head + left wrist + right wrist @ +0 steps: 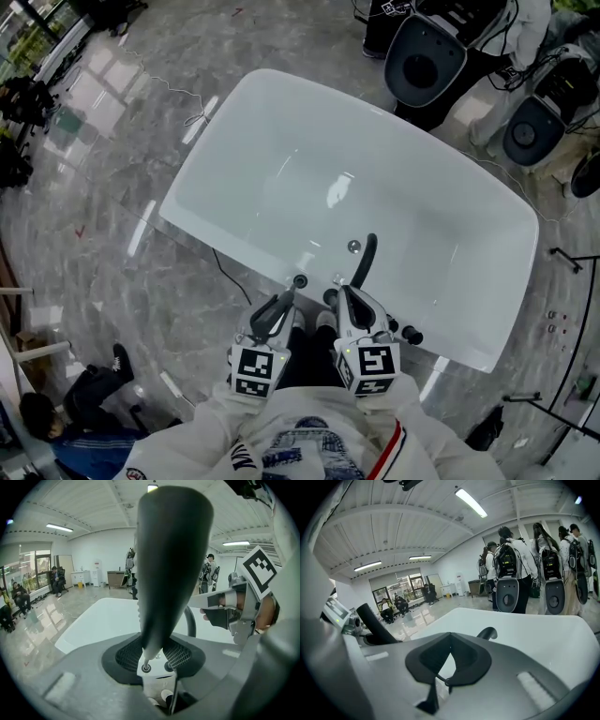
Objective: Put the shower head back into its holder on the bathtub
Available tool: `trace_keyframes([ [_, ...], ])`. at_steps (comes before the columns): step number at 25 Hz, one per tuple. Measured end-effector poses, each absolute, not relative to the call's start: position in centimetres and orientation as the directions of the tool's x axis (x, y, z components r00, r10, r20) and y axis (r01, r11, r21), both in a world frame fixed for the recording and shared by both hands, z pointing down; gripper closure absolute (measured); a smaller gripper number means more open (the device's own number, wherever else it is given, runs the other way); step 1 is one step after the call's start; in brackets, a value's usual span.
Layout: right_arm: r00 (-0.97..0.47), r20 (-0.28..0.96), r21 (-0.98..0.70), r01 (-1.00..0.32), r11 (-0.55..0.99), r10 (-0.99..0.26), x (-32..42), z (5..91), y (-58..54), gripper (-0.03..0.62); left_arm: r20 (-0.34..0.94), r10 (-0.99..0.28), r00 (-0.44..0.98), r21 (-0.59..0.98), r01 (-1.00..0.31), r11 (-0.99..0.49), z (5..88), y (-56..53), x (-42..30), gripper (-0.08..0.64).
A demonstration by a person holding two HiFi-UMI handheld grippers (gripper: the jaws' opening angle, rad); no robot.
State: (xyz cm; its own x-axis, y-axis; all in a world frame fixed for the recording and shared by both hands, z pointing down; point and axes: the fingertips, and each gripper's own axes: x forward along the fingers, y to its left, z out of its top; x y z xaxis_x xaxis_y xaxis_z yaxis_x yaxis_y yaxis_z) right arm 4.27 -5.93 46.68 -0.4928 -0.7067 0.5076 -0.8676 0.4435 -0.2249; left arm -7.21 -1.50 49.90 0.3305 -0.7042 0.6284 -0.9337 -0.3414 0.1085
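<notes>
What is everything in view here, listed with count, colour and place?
bathtub: one, white, on grey marble floor
faucet spout: one, black, tub's near rim
knobs: at least three, black, near rim
drain: one, metallic, tub bottom
people with backpack rigs: several, black packs, beyond the tub
shower head: one, dark grey, held in left gripper
left gripper: one, grey, shut on shower head
right gripper: one, grey, shut, empty

The shower head is a smooth, dark grey handset that tapers; it stands upright through the middle of the left gripper view, narrow end down, clamped between the left tool's jaws; the glossy white bathtub lies diagonally across the centre of the head view; small black fittings sit on its near rim at lower centre.
</notes>
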Motion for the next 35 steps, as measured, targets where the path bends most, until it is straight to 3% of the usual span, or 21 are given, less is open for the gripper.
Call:
trace_keyframes([
  [21,-0.463,0.448,-0.091,-0.874,0.476,-0.765,4.2,47.4,-7.5,0.586,0.650,-0.688,0.325,0.122,-0.937,-0.327,56.9,-2.4,-7.2,0.421],
  [35,-0.488,0.383,-0.133,-0.870,0.476,-0.785,1.9,45.6,-6.5,0.586,0.633,-0.709,0.311,0.133,-0.946,-0.296,58.8,-3.0,-6.8,0.420],
])
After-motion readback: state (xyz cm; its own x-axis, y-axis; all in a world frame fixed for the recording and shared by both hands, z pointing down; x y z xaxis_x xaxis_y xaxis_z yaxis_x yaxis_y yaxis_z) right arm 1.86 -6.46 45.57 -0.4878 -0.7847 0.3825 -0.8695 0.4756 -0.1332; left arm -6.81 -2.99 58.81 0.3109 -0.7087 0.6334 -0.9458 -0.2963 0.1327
